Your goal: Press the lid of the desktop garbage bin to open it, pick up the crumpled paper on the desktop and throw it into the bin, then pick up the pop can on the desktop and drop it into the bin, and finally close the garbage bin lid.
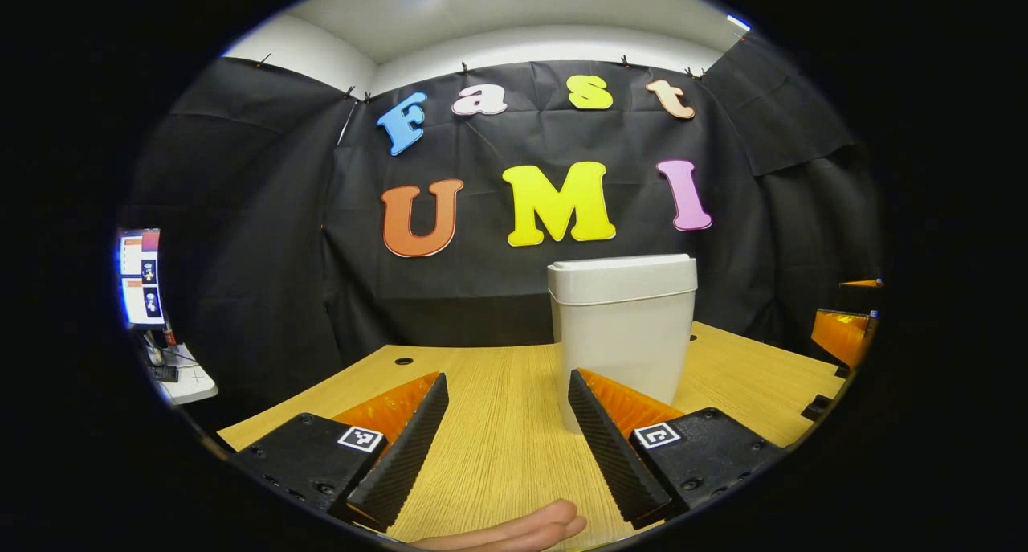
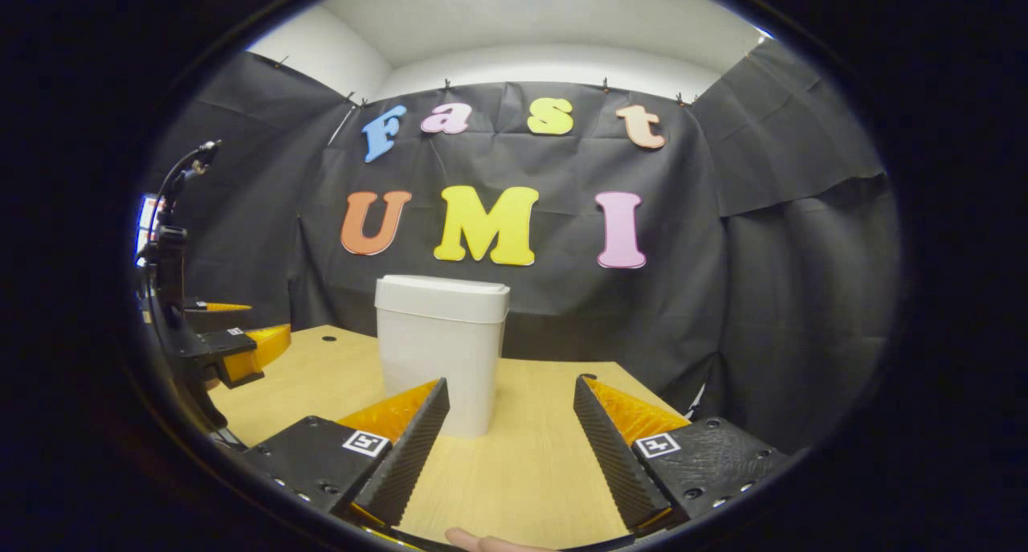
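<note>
White bin (image 1: 622, 327) beyond parted jaws.

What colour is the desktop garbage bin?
White, lid and body alike; the garbage bin shows best in the left gripper view.

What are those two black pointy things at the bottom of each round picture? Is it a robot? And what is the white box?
No robot here. A person holds a grabbing tool in each hand, and each tool carries a small camera looking forward along its two fingers. One picture comes from the left gripper, the other from the right gripper. The pointy things are those fingers, spread apart and holding nothing. A bit of the person's hand peeks in below. The white box is a small garbage bin with its lid closed, standing on a wooden table. In the right gripper view, the other tool appears far off at the left side.
</note>
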The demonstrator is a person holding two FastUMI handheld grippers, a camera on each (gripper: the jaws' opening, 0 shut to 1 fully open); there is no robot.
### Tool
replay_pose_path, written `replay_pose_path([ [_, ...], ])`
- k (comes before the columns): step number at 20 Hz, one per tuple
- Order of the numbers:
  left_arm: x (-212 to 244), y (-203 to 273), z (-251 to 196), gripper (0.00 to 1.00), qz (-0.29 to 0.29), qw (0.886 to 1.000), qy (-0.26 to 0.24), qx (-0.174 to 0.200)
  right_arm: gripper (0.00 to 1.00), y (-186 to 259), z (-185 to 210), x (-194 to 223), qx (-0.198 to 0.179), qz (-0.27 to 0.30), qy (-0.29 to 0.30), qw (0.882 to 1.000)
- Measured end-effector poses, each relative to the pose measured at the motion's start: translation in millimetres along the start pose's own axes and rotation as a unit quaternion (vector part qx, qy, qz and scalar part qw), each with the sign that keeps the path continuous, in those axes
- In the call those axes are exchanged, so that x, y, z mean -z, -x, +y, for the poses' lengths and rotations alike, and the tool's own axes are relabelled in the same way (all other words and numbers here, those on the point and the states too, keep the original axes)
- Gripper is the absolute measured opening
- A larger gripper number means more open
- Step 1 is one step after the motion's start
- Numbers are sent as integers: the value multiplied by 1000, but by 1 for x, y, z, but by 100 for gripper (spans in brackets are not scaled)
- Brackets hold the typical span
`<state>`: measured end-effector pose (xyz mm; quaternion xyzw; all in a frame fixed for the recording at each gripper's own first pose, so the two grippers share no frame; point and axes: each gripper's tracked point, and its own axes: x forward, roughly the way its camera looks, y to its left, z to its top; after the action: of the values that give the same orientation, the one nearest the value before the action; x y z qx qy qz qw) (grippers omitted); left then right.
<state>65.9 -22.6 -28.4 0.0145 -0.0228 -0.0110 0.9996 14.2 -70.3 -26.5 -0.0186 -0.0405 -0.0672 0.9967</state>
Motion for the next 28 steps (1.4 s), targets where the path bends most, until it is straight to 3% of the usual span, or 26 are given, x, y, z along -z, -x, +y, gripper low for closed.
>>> replay_pose_path([
  [28,6,-3,-4,97,6,1000,-3,1,95,-6,4,19,-4,17,12,1000],
])
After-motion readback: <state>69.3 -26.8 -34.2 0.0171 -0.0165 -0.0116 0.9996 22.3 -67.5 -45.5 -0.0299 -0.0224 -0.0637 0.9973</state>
